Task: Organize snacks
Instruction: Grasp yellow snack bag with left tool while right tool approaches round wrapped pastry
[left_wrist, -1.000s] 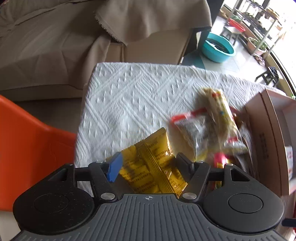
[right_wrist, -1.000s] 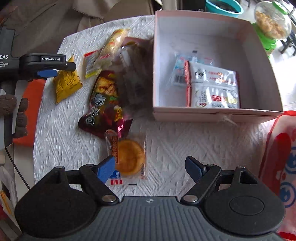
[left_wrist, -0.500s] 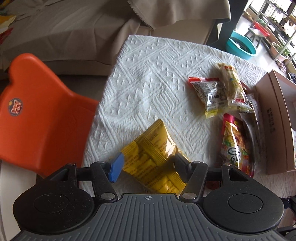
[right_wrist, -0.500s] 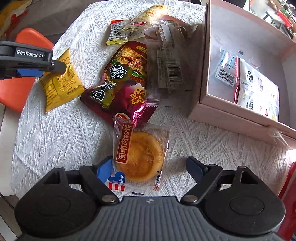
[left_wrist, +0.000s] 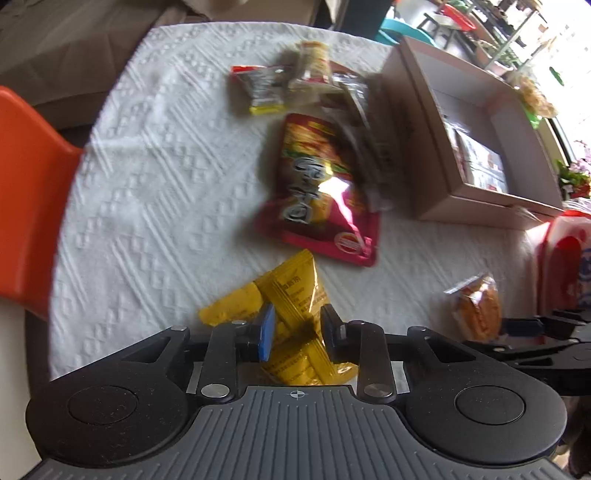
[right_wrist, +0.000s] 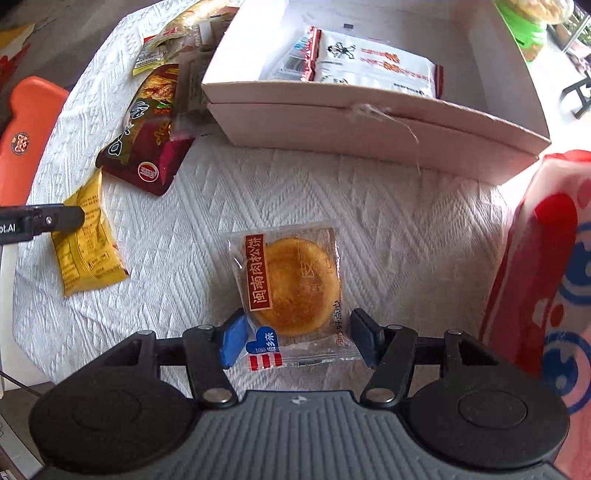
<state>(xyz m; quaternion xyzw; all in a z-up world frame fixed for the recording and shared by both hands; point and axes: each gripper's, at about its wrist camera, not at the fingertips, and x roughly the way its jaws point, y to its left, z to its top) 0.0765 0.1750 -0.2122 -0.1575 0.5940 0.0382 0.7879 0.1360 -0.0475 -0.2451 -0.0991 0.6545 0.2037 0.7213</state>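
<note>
Left wrist view: the left gripper (left_wrist: 294, 328) has its jaws narrowed around the yellow packet (left_wrist: 291, 295), which lies on the white tablecloth (left_wrist: 155, 177); whether the pads actually pinch the foil I cannot tell. Ahead lie one red pouch (left_wrist: 317, 192), a blurred cluster of perhaps three small packets (left_wrist: 295, 85), and the open cardboard box (left_wrist: 417, 122) to the right. One wrapped round cake (left_wrist: 476, 306) sits far right beside the other tool.

Right wrist view: the right gripper (right_wrist: 297, 341) is spread wide, its pads on either side of the near end of the wrapped round cake (right_wrist: 291, 284) without squeezing it. The cardboard box (right_wrist: 369, 122) holds at least two packets, a white one (right_wrist: 373, 66) and a part-hidden one under its left edge. Outside I count the cake, the yellow packet (right_wrist: 86, 254), the red pouch (right_wrist: 147, 136) and the cluster by the box's left wall.

By my judgement the sorting is early: about two snacks are boxed and around six remain on the cloth.
</note>
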